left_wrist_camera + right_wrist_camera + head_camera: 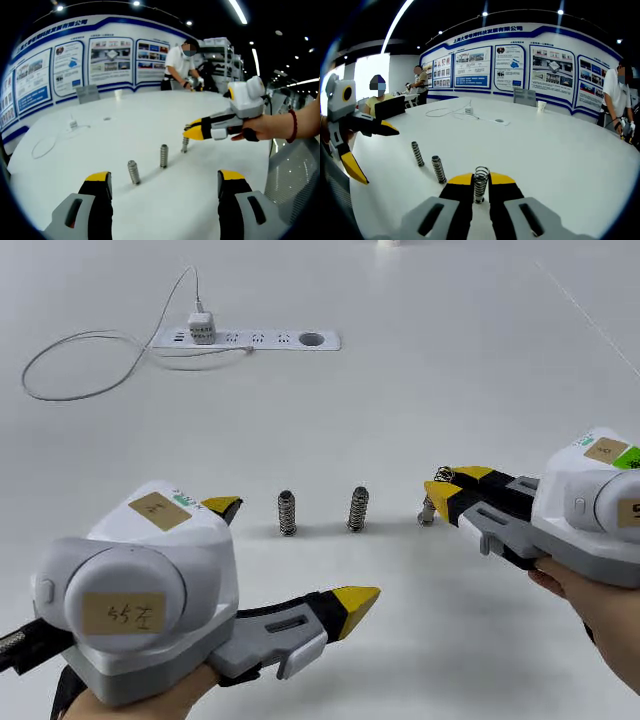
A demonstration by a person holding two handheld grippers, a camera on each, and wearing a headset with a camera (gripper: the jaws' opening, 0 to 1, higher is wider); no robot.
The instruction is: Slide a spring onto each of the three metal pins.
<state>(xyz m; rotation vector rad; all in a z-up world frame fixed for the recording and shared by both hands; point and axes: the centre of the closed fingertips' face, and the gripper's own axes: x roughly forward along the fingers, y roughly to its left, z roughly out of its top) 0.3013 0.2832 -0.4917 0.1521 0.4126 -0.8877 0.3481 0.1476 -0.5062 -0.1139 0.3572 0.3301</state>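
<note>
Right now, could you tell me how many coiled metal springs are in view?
3 coiled metal springs: the left spring and middle spring stand upright on the white table; the third spring, rightmost, sits between the right hand-held gripper's jaws.

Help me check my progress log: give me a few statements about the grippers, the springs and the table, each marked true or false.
1. The right gripper is shut on the held spring. True.
2. The left gripper grips a spring. False: its jaws are wide open and hold nothing.
3. The left spring and the middle spring stand upright on the table. True.
4. The power strip has nothing plugged in. False: a white charger with a cable sits in it.
</note>
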